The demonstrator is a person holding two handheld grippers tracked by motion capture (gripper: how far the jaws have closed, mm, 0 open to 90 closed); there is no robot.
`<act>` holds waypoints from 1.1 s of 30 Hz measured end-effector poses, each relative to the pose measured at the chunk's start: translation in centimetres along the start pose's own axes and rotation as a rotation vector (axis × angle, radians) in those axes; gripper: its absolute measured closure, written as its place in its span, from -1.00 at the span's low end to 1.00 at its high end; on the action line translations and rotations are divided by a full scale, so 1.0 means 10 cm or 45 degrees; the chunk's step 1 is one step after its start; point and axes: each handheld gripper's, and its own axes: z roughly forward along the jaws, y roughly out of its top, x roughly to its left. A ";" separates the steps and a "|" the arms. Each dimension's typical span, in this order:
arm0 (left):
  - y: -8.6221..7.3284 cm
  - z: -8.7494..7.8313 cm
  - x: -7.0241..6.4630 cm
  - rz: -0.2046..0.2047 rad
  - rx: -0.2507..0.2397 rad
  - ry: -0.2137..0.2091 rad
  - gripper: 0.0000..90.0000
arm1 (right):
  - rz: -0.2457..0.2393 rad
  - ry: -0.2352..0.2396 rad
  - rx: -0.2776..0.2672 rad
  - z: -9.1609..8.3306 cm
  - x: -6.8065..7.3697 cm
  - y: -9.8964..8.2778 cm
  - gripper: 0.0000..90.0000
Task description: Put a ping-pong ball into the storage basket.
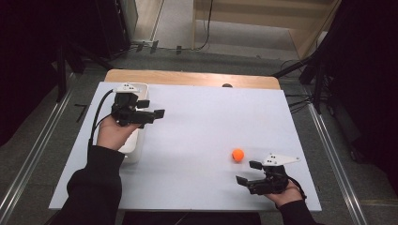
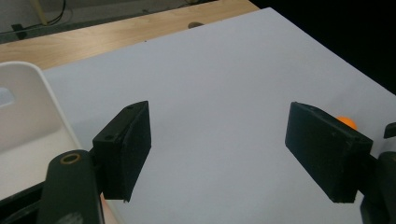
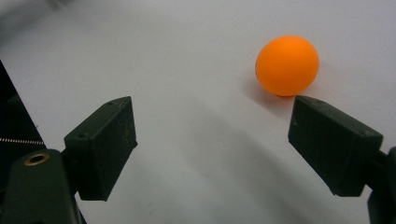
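An orange ball (image 1: 238,154) rests on the white table sheet (image 1: 202,126), right of centre. The ball (image 3: 287,65) lies just beyond my right gripper's far jaw, outside the gap. My right gripper (image 1: 248,172) is open near the front right edge, pointing left, with nothing between its jaws. My left gripper (image 1: 151,108) is open and empty, held above the white bin (image 1: 137,140) at the table's left side and pointing right. Part of the ball (image 2: 348,122) peeks from behind the left gripper's jaw, and the bin (image 2: 28,107) lies at the left there.
A wooden tabletop strip (image 1: 187,77) runs along the far edge of the sheet, with a small dark hole (image 1: 227,85) in it. Cables and dark stands lie on the floor beyond the table. A metal rail (image 1: 335,164) runs beside the table on the right.
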 end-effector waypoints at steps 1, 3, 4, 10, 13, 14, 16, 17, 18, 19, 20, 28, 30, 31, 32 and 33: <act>-0.01 0.01 -0.02 -0.001 -0.002 0.000 -0.48 | 0.001 -0.002 -0.001 0.00 0.00 0.00 -0.70; -0.01 0.02 -0.05 0.014 0.010 -0.009 -0.48 | 0.005 0.000 0.002 0.00 0.00 0.00 -0.70; -0.02 0.02 -0.06 0.020 0.010 -0.014 -0.48 | 0.006 -0.001 0.002 0.00 0.00 0.00 -0.70; -0.06 0.05 -0.12 0.038 -0.003 -0.046 -0.48 | 0.009 -0.004 0.001 -0.01 -0.01 0.00 -0.70; -0.08 0.06 -0.15 0.055 0.003 -0.048 -0.48 | 0.009 -0.005 0.001 -0.01 -0.01 0.00 -0.70; -0.08 0.06 -0.15 0.058 0.003 -0.053 -0.48 | 0.018 -0.004 0.001 -0.01 0.00 0.00 -0.70; -0.10 0.06 -0.18 0.064 0.000 -0.057 -0.48 | 0.019 -0.004 0.002 -0.01 0.00 0.00 -0.70; -0.11 0.07 -0.19 0.063 -0.004 -0.059 -0.48 | 0.018 -0.004 0.001 -0.01 0.00 0.00 -0.70; -0.12 0.07 -0.20 0.071 -0.005 -0.062 -0.48 | 0.019 -0.004 0.000 -0.01 0.00 0.00 -0.70; -0.13 0.07 -0.21 0.073 -0.002 -0.064 -0.48 | 0.013 -0.005 -0.003 -0.01 -0.01 0.00 -0.70; -0.13 0.08 -0.23 0.076 0.000 -0.066 -0.48 | 0.012 -0.006 -0.003 -0.01 -0.01 0.00 -0.70; -0.21 0.13 -0.34 0.110 0.001 -0.066 -0.48 | 0.012 -0.004 -0.006 -0.02 -0.02 0.00 -0.70; -0.22 0.14 -0.37 0.116 0.002 -0.064 -0.48 | 0.012 -0.003 -0.005 -0.02 -0.02 0.00 -0.70; -0.23 0.15 -0.38 0.119 -0.004 -0.066 -0.48 | 0.012 -0.002 -0.006 -0.02 -0.02 0.00 -0.70; -0.24 0.15 -0.40 0.116 -0.008 -0.071 -0.48 | 0.013 -0.004 -0.005 -0.02 -0.02 0.00 -0.70; -0.24 0.15 -0.40 0.112 -0.012 -0.077 -0.48 | 0.011 -0.005 -0.006 -0.02 -0.02 0.00 -0.70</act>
